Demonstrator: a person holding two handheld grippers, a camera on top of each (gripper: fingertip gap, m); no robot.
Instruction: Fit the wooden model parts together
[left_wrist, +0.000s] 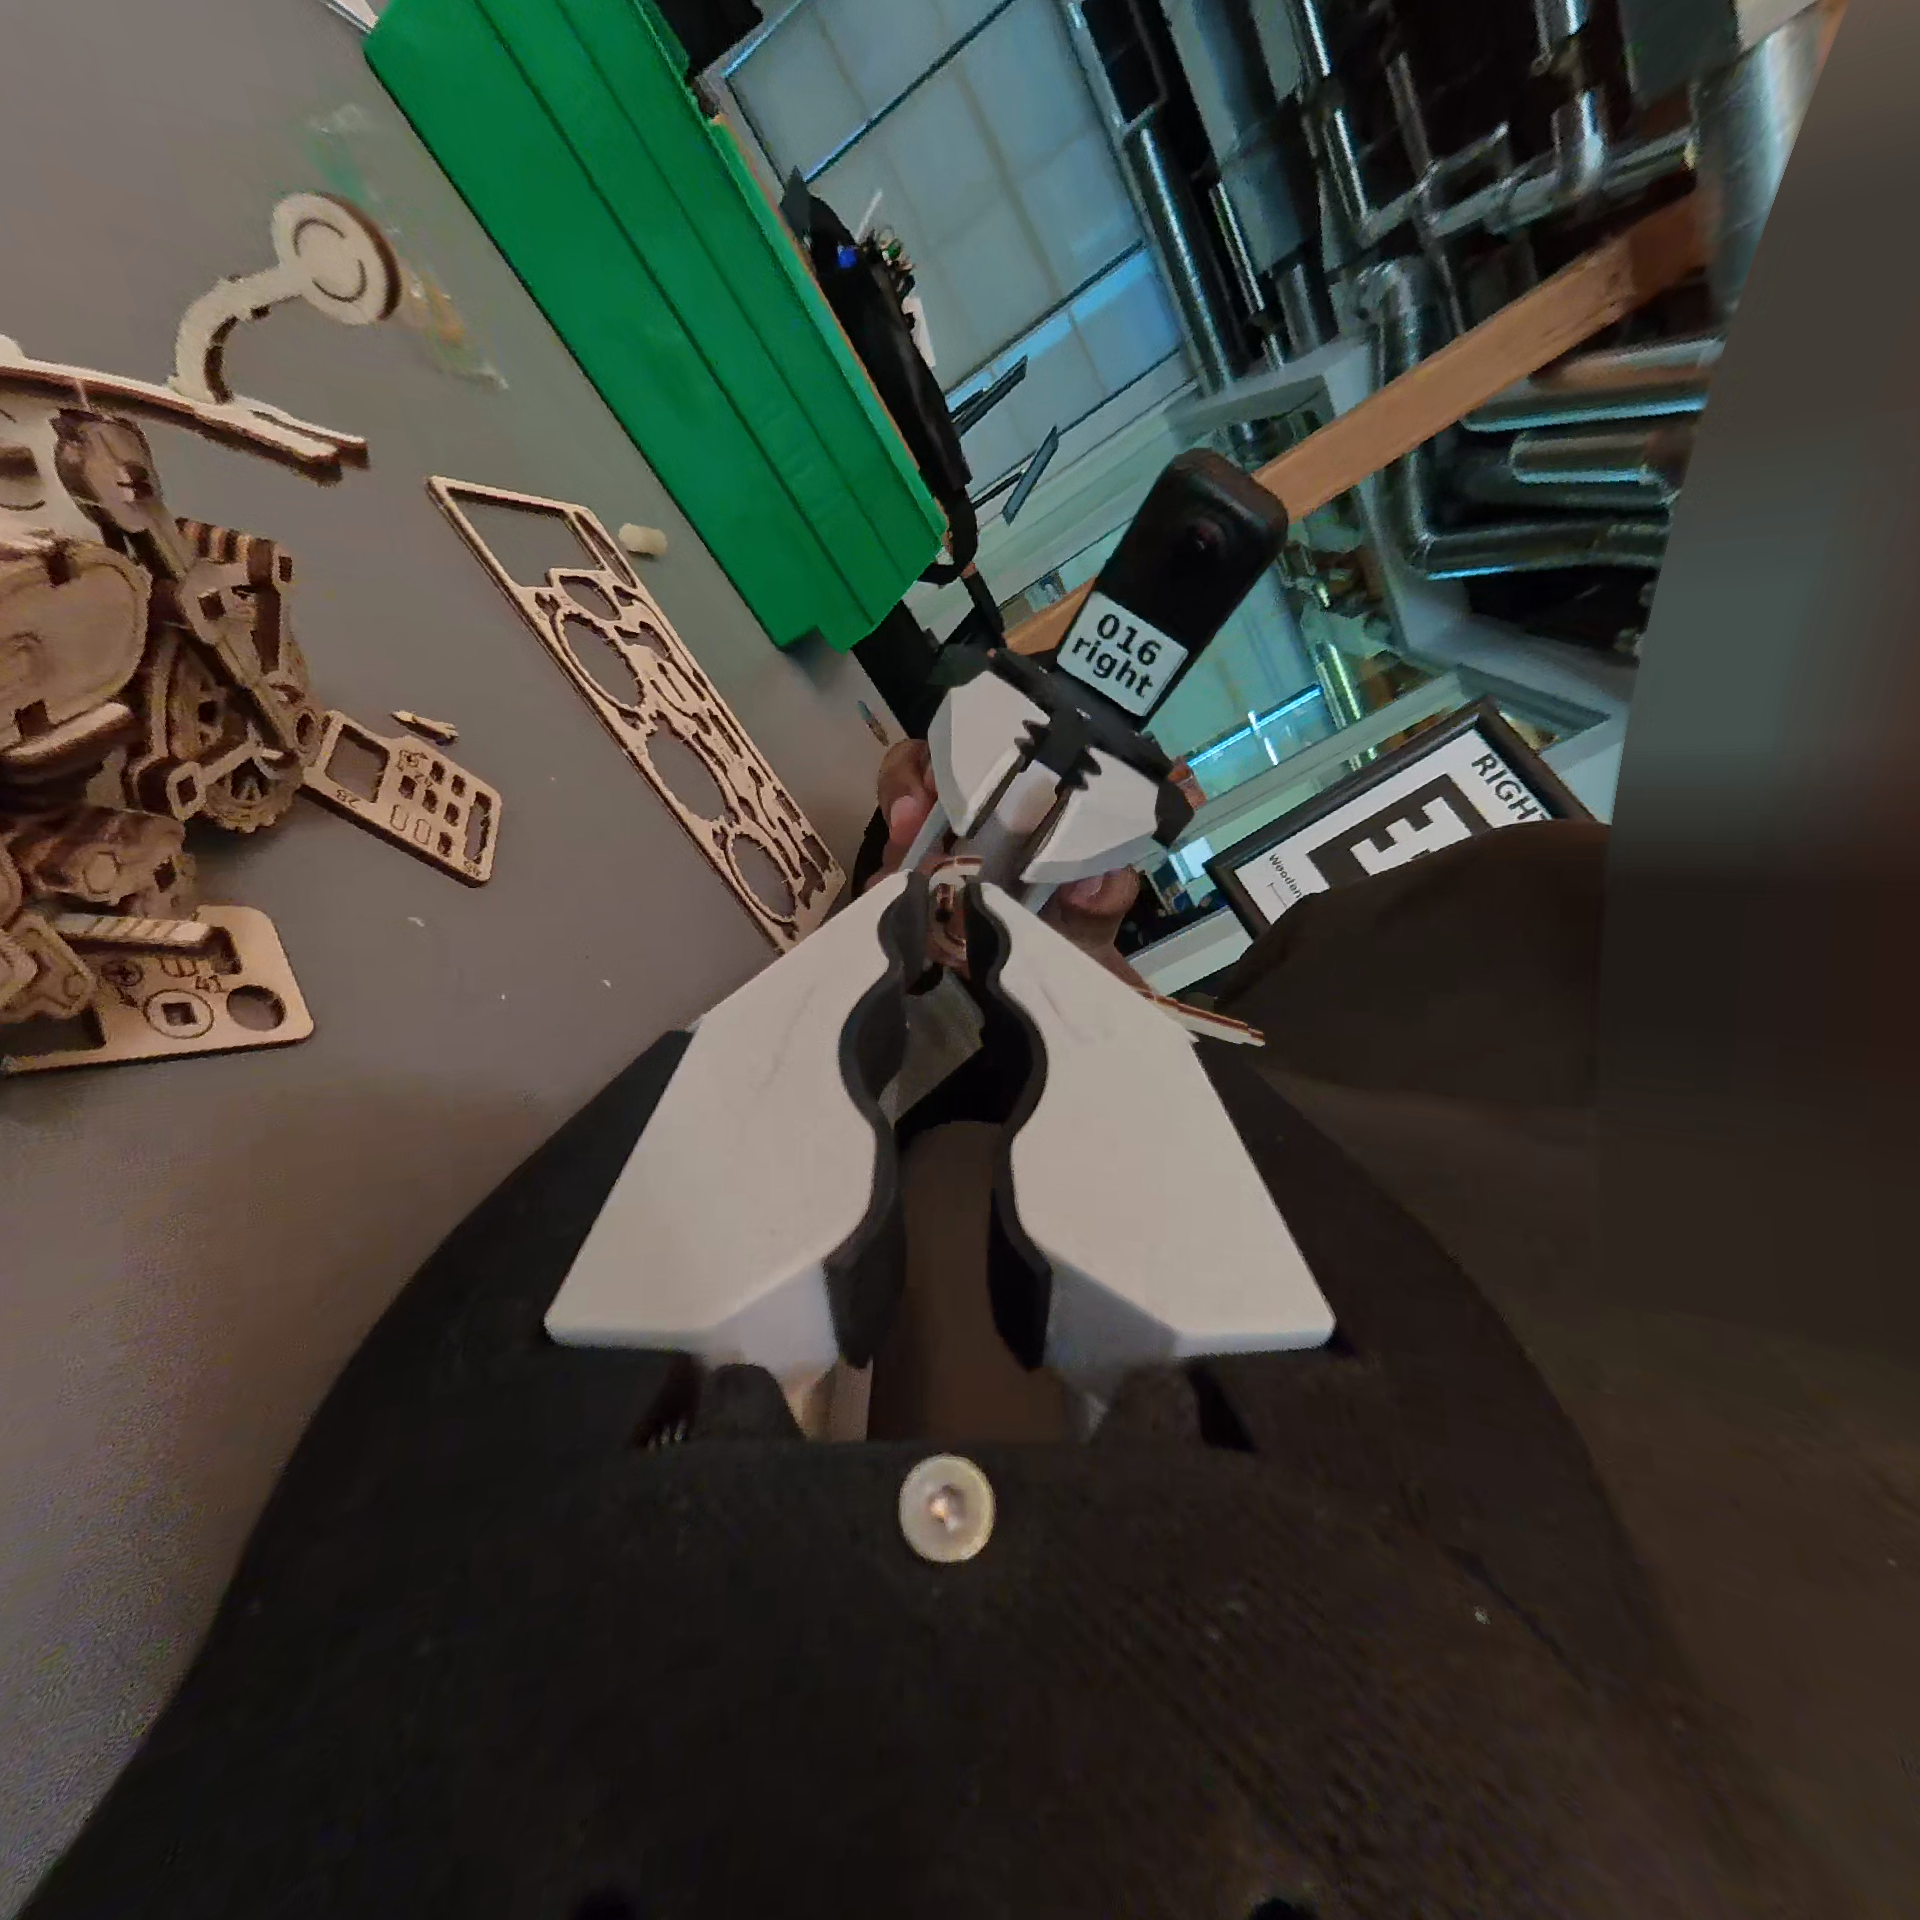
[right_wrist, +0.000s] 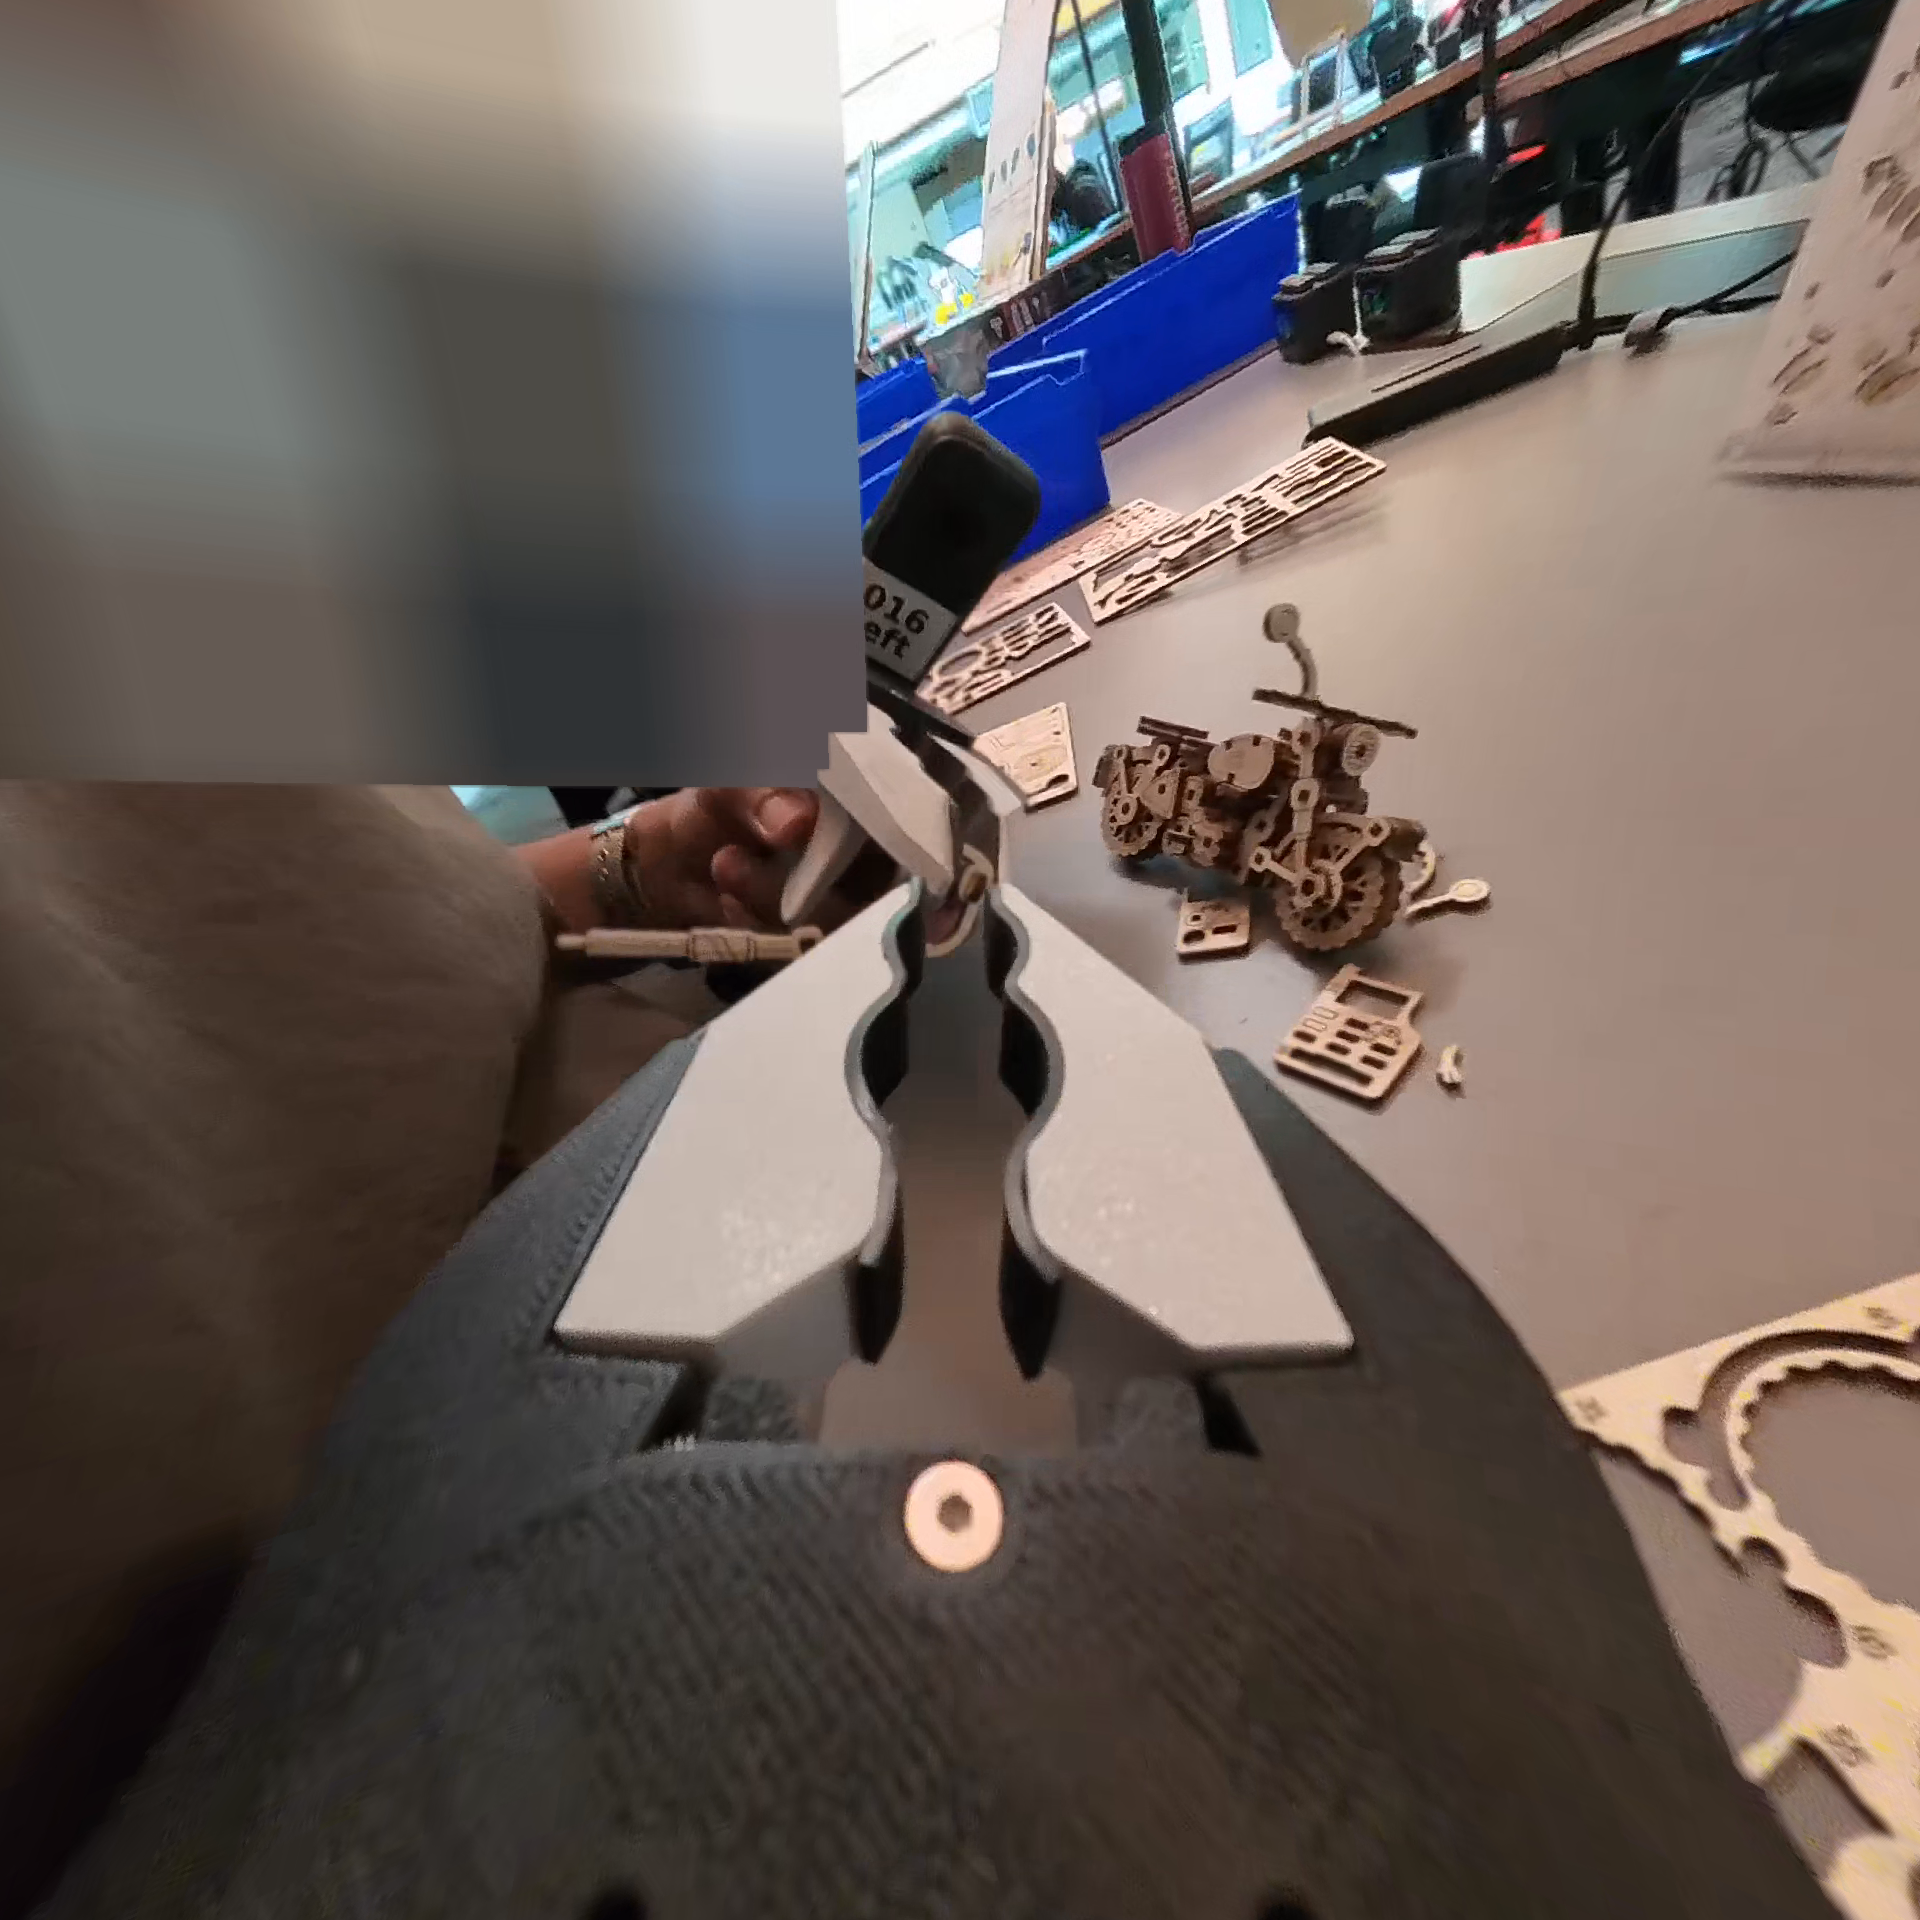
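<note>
My left gripper (left_wrist: 943, 906) and my right gripper (right_wrist: 953, 912) meet tip to tip in the air above the grey table. Each is shut on a small wooden part (left_wrist: 951, 902) (right_wrist: 964, 896) with a round peg, pinched where the tips meet. A long wooden shaft (right_wrist: 686, 945) sticks out sideways from that spot, and its end also shows in the left wrist view (left_wrist: 1205, 1023). I cannot tell which gripper carries the shaft. The right gripper also shows in the left wrist view (left_wrist: 1023, 831), and the left gripper in the right wrist view (right_wrist: 904, 821).
A part-built wooden motorcycle (right_wrist: 1268, 821) (left_wrist: 104, 665) stands on the table among loose pieces. Punched-out wooden sheets (left_wrist: 665, 686) (right_wrist: 1195, 540) (right_wrist: 1766, 1507) lie around it. A green case (left_wrist: 665, 312) and blue bins (right_wrist: 1091, 395) stand at the back. A hand (right_wrist: 727, 852) holds the left gripper. The tips of both grippers are at nearly the same place.
</note>
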